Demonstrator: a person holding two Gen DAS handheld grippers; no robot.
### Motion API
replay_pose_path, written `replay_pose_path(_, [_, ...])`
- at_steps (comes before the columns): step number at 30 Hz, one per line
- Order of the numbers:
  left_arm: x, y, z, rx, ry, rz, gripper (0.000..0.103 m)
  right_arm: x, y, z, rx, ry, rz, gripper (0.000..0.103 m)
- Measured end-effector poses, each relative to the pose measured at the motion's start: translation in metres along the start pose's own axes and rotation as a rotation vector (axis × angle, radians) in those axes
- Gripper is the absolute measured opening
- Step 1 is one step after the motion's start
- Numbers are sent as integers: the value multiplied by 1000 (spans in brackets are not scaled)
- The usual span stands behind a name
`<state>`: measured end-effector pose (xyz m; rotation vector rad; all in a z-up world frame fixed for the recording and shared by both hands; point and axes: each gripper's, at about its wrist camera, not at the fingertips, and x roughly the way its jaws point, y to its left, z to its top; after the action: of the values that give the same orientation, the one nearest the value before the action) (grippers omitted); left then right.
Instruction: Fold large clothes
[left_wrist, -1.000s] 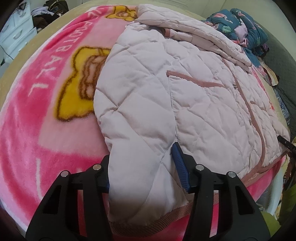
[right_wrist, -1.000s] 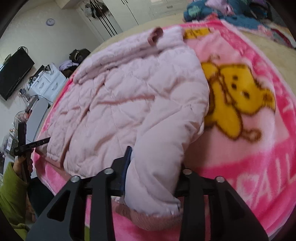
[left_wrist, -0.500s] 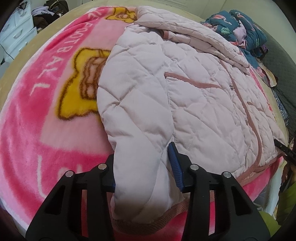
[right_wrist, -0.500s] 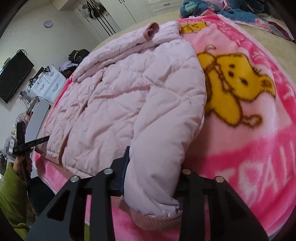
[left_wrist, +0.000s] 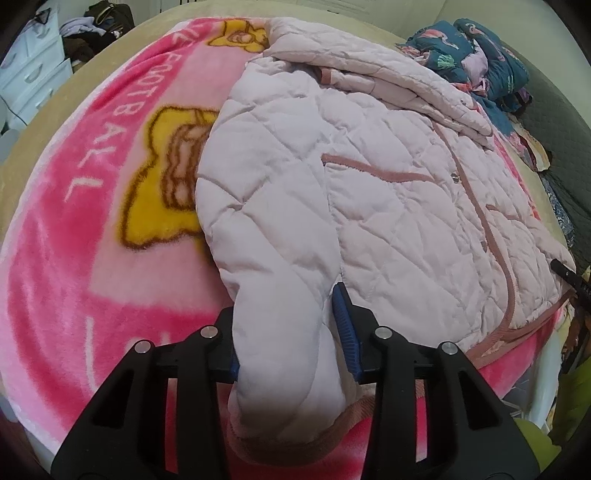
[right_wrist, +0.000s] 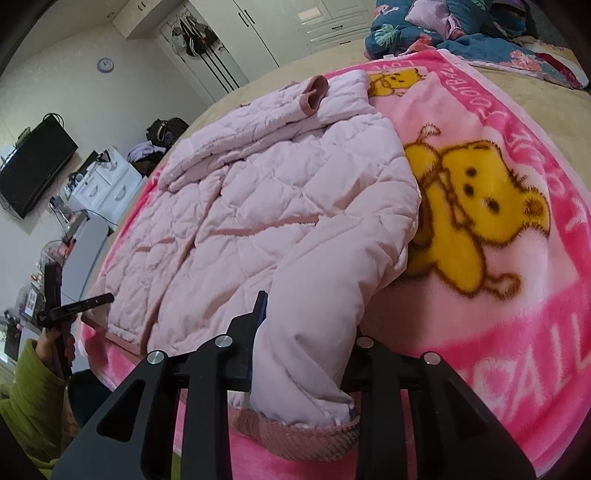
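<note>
A pale pink quilted jacket (left_wrist: 388, 206) lies front up on a pink blanket (left_wrist: 74, 258) with a yellow bear print. My left gripper (left_wrist: 283, 306) is closing on one sleeve (left_wrist: 280, 258) near its ribbed cuff, and the blue pads squeeze the padding. In the right wrist view the same jacket (right_wrist: 266, 192) spreads to the left. My right gripper (right_wrist: 310, 321) is closing on the other sleeve (right_wrist: 325, 280), which bunches between the jaws with its cuff (right_wrist: 295, 435) hanging below. The far sleeve lies folded across the collar end.
Teal patterned bedding (left_wrist: 480, 48) is piled at the far end of the bed. White drawers (right_wrist: 103, 184) and a wall television (right_wrist: 33, 166) stand beside the bed. A hand in a green sleeve (right_wrist: 33, 387) holds the other gripper at the bed's edge.
Both pairs of jaws have narrowed onto their sleeves, and the padding is pinched tighter. The right sleeve end has lifted slightly off the blanket.
</note>
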<state>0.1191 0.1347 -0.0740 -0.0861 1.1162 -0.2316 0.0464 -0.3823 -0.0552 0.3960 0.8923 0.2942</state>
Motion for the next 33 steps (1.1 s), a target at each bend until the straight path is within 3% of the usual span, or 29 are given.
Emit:
replay_pose_path(5, [-2, 2, -4, -2, 3, 3, 32, 2, 1, -2, -20, 25, -10, 28])
replay_pose_path(13, [5, 9, -23, -32, 21, -18, 40, 17, -9, -28, -10, 126, -34, 57])
replay_pose_path(16, [4, 11, -27, -41, 18, -28, 41, 17, -10, -38, -9, 128, -29, 58])
replay_pose_path(17, [4, 10, -28, -35, 17, -24, 41, 17, -10, -39, -8, 127, -30, 56])
replay_pose_path(19, [4, 8, -28, -29, 15, -14, 38, 13, -5, -36, -21, 111, -24, 34])
replay_pose_path(21, [1, 4, -26, -15, 1, -12, 30, 4, 2, -28, -45, 74, -8, 27])
replay_pose_path(25, [-5, -1, -19, -13, -22, -22, 20, -12, 18, -8, -82, -18, 17, 24])
replay_pose_path(33, [-20, -12, 4, -3, -74, -48, 18, -27, 21, 28, -74, -117, 64, 22])
